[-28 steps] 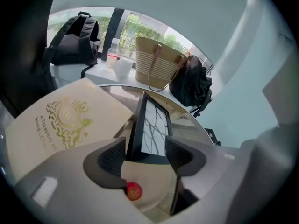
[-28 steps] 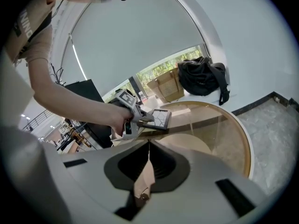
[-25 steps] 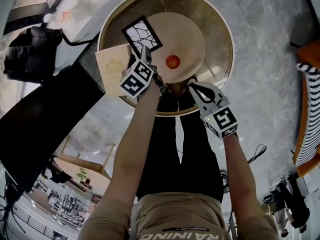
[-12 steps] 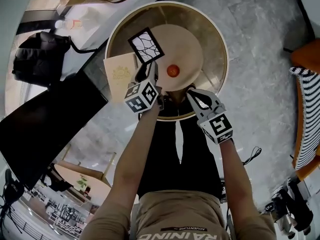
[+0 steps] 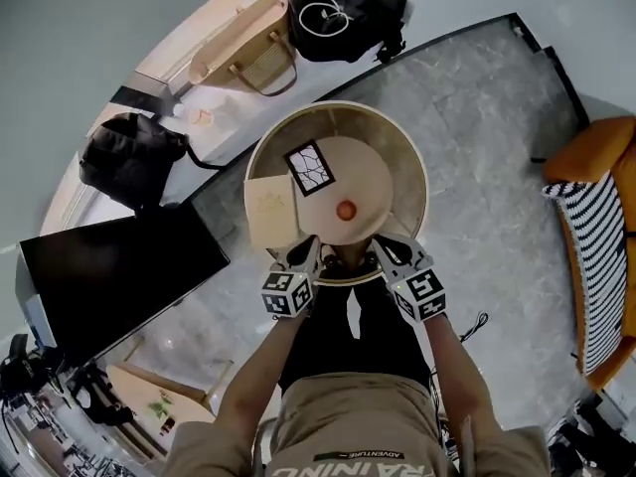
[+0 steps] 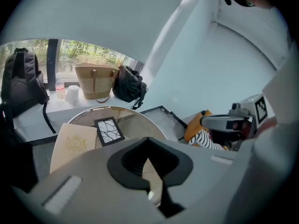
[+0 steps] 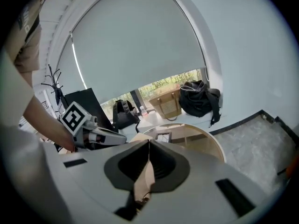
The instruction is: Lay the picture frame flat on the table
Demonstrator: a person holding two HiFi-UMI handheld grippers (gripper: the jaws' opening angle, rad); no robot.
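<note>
The picture frame, black with a white branching pattern, lies flat on the round table, on its far left part. It also shows in the left gripper view as the picture frame and, small, in the right gripper view. My left gripper hovers at the table's near edge, well short of the frame, shut with nothing between its jaws. My right gripper is level with it at the near edge, also shut and empty.
A beige card with a gold emblem overhangs the table's left side. A small orange ball rests near the middle. A woven bag, black bags and a backpack line the ledge behind. Dark screen left, orange chair right.
My left gripper has drawn back from the frame to the table's near edge and its jaws have shut. The frame stays flat. The head view has pulled back and shows more of the room.
</note>
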